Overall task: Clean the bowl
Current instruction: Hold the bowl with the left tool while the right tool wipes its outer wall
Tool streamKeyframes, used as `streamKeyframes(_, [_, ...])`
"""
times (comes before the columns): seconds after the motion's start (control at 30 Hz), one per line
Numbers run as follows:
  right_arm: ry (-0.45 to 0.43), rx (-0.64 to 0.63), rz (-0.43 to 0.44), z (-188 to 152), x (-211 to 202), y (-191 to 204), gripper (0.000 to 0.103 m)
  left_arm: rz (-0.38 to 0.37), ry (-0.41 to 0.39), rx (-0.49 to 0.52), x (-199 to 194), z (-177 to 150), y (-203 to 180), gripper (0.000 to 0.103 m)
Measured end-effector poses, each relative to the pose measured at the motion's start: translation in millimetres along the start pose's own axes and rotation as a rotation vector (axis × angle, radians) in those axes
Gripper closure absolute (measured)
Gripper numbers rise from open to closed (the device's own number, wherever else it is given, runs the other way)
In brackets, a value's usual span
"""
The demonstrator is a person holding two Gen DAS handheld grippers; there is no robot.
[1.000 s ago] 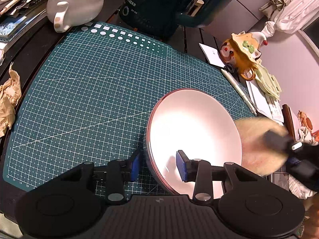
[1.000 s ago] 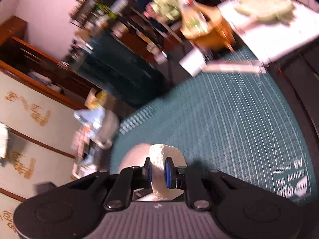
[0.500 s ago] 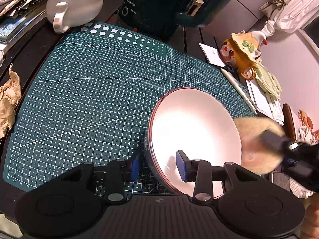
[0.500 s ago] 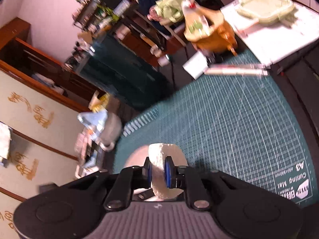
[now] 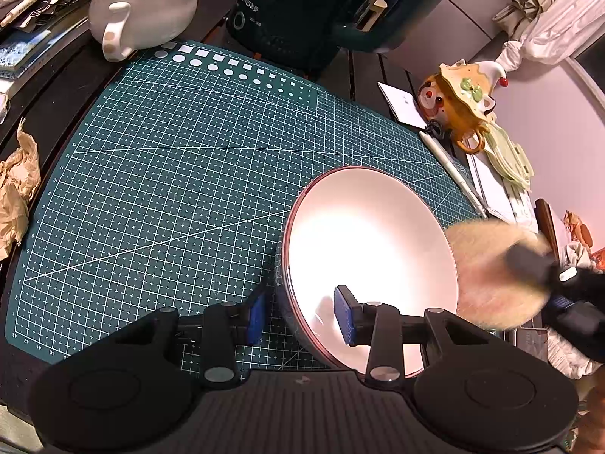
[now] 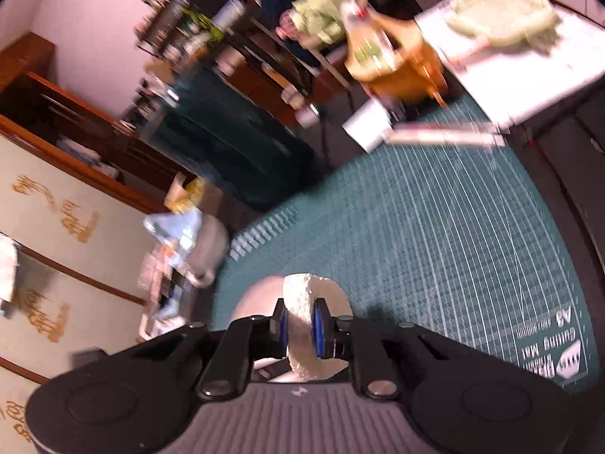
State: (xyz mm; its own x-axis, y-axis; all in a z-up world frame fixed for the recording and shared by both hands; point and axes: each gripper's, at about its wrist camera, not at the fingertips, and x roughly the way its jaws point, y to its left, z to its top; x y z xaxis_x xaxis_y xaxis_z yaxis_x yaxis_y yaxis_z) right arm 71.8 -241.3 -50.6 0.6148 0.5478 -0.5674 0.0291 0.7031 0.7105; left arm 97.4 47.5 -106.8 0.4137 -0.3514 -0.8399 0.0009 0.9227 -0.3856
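Jaws of the left gripper (image 5: 302, 319) straddle the near rim of the white bowl (image 5: 368, 249), one blue pad outside the wall and one inside, though whether they actually press on it I cannot tell; the bowl sits tilted at the lower right of the green cutting mat (image 5: 181, 174). Over at the right edge of that same frame the right gripper (image 6: 300, 327) is clamped tight on a pale round sponge (image 5: 491, 276), which hangs blurred against the bowl's right rim. Behind the mat, at the upper left, stands a white teapot (image 5: 147, 11).
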Motion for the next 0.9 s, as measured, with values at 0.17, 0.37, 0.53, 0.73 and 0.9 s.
streamKeyframes(0.17, [0.068, 0.016, -0.058, -5.9, 20.0, -8.7, 0.091, 0.001, 0.000, -0.002, -2.1, 0.0, -0.7, 0.066])
streamKeyframes(0.37, [0.000, -0.021, -0.008, -1.3, 2.1, 2.9, 0.091, 0.003, -0.001, 0.004, 0.5, 0.9, -2.4, 0.066])
streamKeyframes(0.53, [0.059, 0.012, -0.050, -5.6, 17.2, -7.5, 0.091, 0.001, 0.000, -0.001, 1.1, 2.2, -1.8, 0.066])
streamKeyframes(0.73, [0.005, -0.024, -0.011, -3.5, 4.5, 2.2, 0.091, 0.002, 0.000, 0.000, 0.9, 1.7, -1.4, 0.066])
streamKeyframes(0.9, [0.049, -0.003, -0.057, -4.7, 16.3, -5.9, 0.091, 0.002, 0.000, -0.002, 1.2, 1.4, -1.5, 0.066])
